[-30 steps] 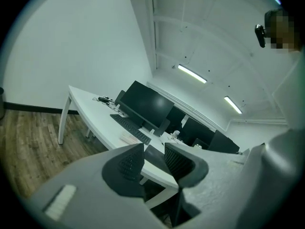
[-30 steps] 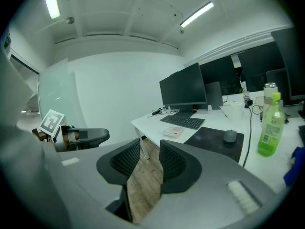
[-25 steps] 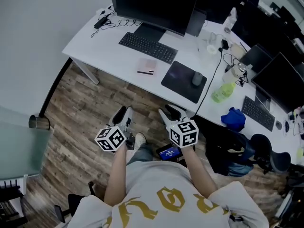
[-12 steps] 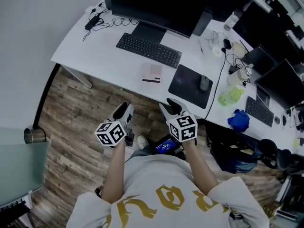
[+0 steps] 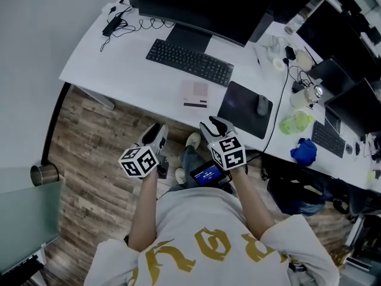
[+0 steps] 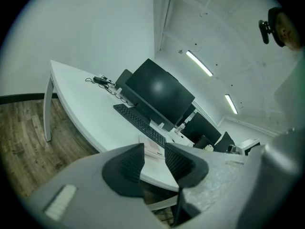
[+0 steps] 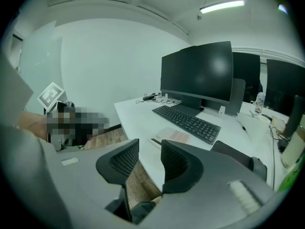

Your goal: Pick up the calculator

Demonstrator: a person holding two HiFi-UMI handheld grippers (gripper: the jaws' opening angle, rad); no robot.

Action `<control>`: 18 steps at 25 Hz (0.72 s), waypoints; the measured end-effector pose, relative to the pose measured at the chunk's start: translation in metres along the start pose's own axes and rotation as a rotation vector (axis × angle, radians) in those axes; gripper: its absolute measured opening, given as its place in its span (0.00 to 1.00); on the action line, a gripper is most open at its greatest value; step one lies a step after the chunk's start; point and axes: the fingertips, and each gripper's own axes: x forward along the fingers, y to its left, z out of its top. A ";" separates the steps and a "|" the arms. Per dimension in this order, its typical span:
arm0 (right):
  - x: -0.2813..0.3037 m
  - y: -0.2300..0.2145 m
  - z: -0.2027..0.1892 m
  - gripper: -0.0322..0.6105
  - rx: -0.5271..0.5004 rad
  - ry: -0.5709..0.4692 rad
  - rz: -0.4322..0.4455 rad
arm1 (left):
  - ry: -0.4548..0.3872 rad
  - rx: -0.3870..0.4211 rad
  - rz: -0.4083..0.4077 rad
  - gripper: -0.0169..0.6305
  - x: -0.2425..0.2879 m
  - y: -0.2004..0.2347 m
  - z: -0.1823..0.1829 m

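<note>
The calculator (image 5: 195, 93) is a flat pale pink slab lying on the white desk (image 5: 119, 64), just in front of the keyboard. It also shows past the jaws as the calculator (image 6: 152, 148) in the left gripper view and the calculator (image 7: 174, 136) in the right gripper view. My left gripper (image 5: 156, 134) and right gripper (image 5: 212, 127) hover side by side over the wooden floor, short of the desk's near edge. Both stand open with a narrow gap and nothing between the jaws, as the left gripper (image 6: 153, 159) and right gripper (image 7: 149, 159) show close up.
A black keyboard (image 5: 189, 61) and a large monitor (image 5: 196, 5) stand behind the calculator. A mouse (image 5: 262, 105) rests on a dark pad (image 5: 244, 109) to its right, with a green bottle (image 5: 296, 123) and a blue cloth (image 5: 305, 149) farther right. A metal bin (image 5: 43, 174) stands at the left.
The desk has slid lower and nearer in the head view as the person moved toward it. Both grippers kept their pose and their gap.
</note>
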 end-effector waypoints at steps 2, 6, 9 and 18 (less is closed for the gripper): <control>0.011 -0.001 -0.001 0.32 -0.028 0.018 0.008 | 0.000 -0.006 0.006 0.23 0.006 0.006 0.004; 0.030 -0.006 0.000 0.32 -0.100 0.034 0.033 | 0.018 -0.005 0.013 0.23 0.020 0.014 0.009; 0.044 -0.015 -0.001 0.33 -0.146 0.053 0.052 | 0.039 -0.013 0.018 0.23 0.032 0.019 0.008; 0.082 -0.020 -0.023 0.34 -0.288 0.153 0.120 | 0.114 -0.117 0.031 0.23 0.050 0.044 -0.013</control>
